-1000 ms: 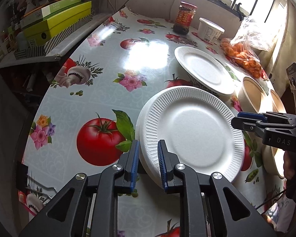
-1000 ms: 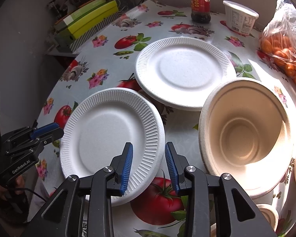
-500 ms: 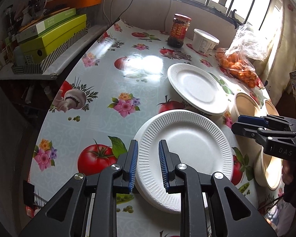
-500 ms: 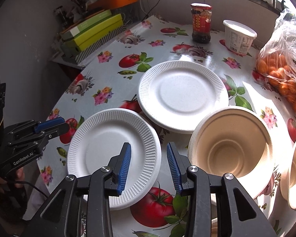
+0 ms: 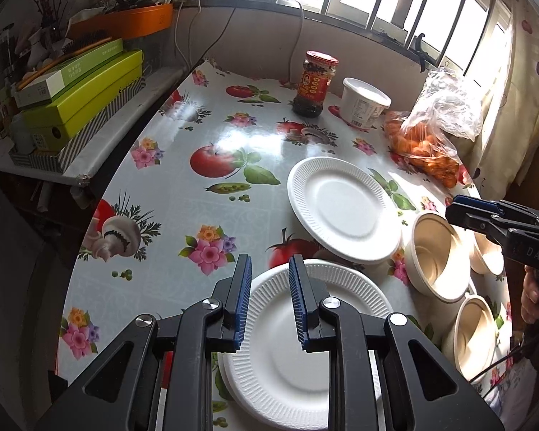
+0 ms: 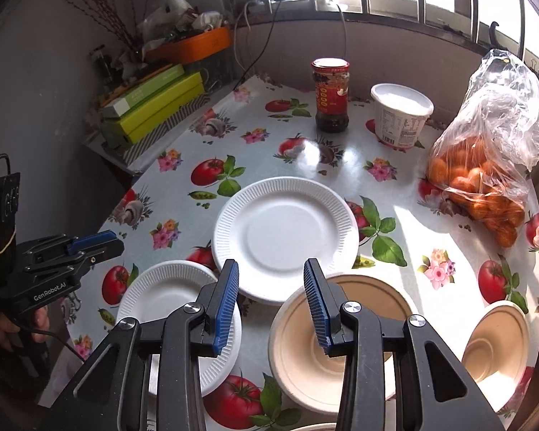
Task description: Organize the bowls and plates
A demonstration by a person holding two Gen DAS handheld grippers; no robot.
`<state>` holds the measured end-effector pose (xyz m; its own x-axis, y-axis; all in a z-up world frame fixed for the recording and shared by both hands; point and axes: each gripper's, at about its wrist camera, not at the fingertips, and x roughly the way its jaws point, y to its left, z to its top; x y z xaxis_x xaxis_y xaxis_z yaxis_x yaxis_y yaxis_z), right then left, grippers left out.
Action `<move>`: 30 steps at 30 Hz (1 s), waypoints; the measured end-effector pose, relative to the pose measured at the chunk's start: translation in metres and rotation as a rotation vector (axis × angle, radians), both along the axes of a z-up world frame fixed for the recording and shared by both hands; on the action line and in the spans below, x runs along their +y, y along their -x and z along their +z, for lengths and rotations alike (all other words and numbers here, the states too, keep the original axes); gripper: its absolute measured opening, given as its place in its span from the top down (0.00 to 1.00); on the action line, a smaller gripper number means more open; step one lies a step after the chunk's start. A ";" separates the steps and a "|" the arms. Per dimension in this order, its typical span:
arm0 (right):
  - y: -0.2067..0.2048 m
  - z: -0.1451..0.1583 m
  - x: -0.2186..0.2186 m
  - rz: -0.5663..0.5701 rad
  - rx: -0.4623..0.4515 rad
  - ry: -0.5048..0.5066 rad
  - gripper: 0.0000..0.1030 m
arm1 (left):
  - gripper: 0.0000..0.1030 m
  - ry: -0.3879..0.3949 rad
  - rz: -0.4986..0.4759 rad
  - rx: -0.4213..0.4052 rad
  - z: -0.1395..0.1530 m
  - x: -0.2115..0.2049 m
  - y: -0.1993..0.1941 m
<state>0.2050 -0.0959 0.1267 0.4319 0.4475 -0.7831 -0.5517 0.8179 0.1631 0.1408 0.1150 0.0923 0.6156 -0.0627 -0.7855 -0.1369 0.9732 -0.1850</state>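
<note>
Table sits farther below — both grippers raised, fingers parted wider.

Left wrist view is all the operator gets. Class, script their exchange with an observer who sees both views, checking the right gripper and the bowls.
Operator: I see the right gripper only side-on. Are its jaws open?
Observer: Yes. The right gripper is open and empty, and its jaws frame the near rim of the far plate.
Operator: That gripper partly hides a bowl behind it. Is there anything inside?
Observer: No. The rightmost bowl is empty, and its whole floor shows bare.
</note>
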 end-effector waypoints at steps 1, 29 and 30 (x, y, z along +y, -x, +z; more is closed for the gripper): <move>-0.007 0.003 -0.003 -0.008 -0.007 -0.004 0.64 | 0.78 0.006 0.001 0.003 0.001 0.000 -0.004; -0.137 -0.093 -0.020 -0.022 0.263 0.019 0.65 | 0.78 0.027 0.026 0.165 -0.046 -0.020 -0.098; -0.139 -0.096 -0.021 -0.025 0.270 0.017 0.65 | 0.78 0.030 0.030 0.171 -0.048 -0.020 -0.099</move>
<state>0.3438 -0.1173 0.0306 0.2167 0.4255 -0.8786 -0.4698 0.8344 0.2882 0.2401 0.0947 0.0446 0.4747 -0.0714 -0.8772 -0.1974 0.9627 -0.1852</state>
